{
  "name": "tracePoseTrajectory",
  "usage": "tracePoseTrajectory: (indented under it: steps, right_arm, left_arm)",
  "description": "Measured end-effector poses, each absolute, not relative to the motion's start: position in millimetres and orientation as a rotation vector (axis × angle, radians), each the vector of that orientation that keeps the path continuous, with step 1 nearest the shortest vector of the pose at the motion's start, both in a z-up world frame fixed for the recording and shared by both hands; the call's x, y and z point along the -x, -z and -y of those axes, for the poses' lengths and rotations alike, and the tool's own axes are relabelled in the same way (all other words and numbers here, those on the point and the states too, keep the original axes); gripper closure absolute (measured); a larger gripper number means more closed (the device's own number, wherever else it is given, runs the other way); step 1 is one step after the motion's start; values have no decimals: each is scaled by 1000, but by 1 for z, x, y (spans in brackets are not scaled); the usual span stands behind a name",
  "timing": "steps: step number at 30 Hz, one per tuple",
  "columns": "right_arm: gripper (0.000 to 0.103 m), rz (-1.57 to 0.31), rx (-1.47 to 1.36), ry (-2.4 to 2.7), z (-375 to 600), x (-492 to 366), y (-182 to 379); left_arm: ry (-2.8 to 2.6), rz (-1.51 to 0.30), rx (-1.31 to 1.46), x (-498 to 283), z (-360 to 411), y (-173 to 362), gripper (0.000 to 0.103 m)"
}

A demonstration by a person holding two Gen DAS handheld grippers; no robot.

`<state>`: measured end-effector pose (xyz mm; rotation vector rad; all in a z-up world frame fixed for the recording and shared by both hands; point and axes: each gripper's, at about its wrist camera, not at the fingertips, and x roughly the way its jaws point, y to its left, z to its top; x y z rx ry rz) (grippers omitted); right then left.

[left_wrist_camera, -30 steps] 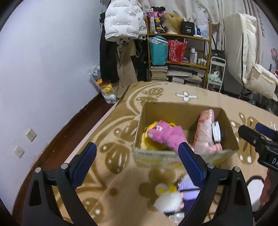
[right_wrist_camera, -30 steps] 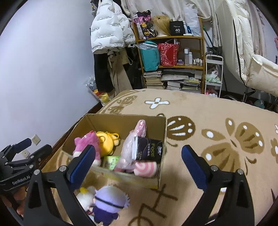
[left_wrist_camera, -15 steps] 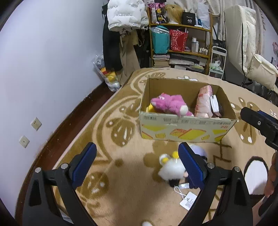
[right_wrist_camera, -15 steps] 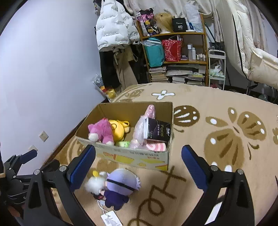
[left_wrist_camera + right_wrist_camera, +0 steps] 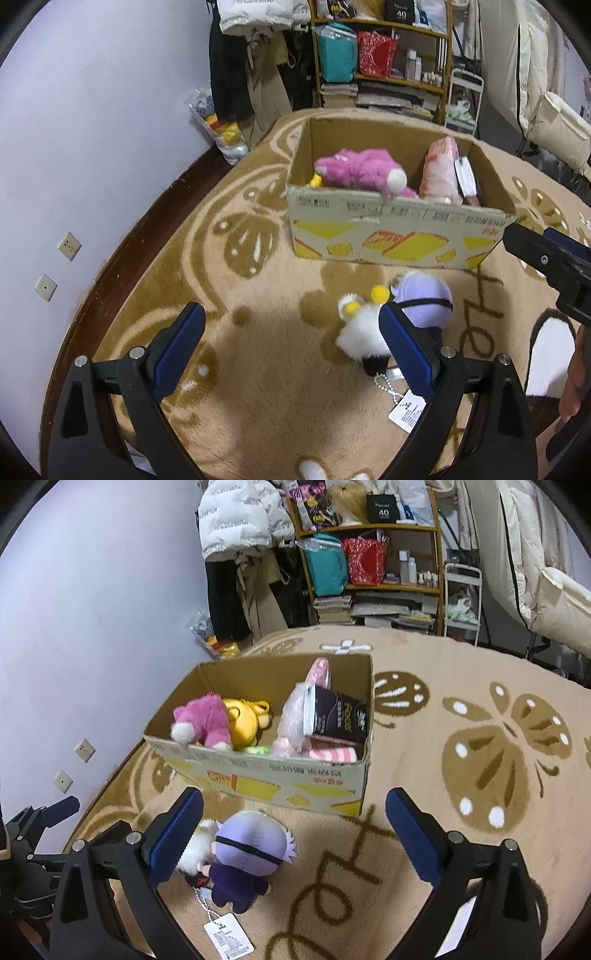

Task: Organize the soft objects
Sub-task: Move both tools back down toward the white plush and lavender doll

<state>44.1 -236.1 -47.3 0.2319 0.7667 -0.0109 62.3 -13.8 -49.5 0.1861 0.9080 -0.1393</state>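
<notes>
An open cardboard box (image 5: 399, 240) (image 5: 266, 782) stands on the patterned rug. In it lie a pink plush (image 5: 362, 171) (image 5: 205, 720), a yellow plush (image 5: 245, 720), a pink bagged item (image 5: 441, 173) (image 5: 295, 716) and a dark package (image 5: 338, 714). On the rug in front of the box lie a purple-haired doll (image 5: 247, 853) (image 5: 424, 299) and a white plush (image 5: 360, 334) (image 5: 197, 843) with a hang tag. My left gripper (image 5: 291, 354) is open and empty above the rug, left of the plushes. My right gripper (image 5: 293, 834) is open and empty, above the doll.
A lilac wall (image 5: 92, 122) with sockets and a dark baseboard runs along the left. A shelf unit (image 5: 369, 554) with bags and books, hanging coats (image 5: 240, 528) and a white cart (image 5: 461, 598) stand behind. The rug (image 5: 480, 738) stretches right of the box.
Both grippers have pulled back and up from the box. The pink plush now lies in the box. The doll and white plush have come into fuller view.
</notes>
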Motion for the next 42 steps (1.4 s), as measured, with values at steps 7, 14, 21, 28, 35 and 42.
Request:
tracePoseTrajectory:
  steps: [7, 14, 21, 28, 35, 42]
  right_arm:
    - [0, -822, -238, -6, 231, -54, 70]
    - [0, -874, -265, -27, 228, -67, 90]
    - [0, -911, -280, -57, 222, -76, 104]
    - [0, -947, -284, -75, 217, -83, 115]
    - [0, -973, -275, -93, 211, -87, 123]
    - [0, -991, -270, -105, 207, -90, 128]
  left_arm:
    - [163, -952, -222, -67, 23, 66, 9]
    - [176, -988, -240, -74, 28, 76, 9]
    - [188, -1030, -233, -79, 30, 86, 9]
    - [211, -1061, -234, -82, 35, 95, 9]
    - [223, -1081, -237, -86, 38, 101, 9]
    - [247, -1097, -219, -89, 41, 104, 9]
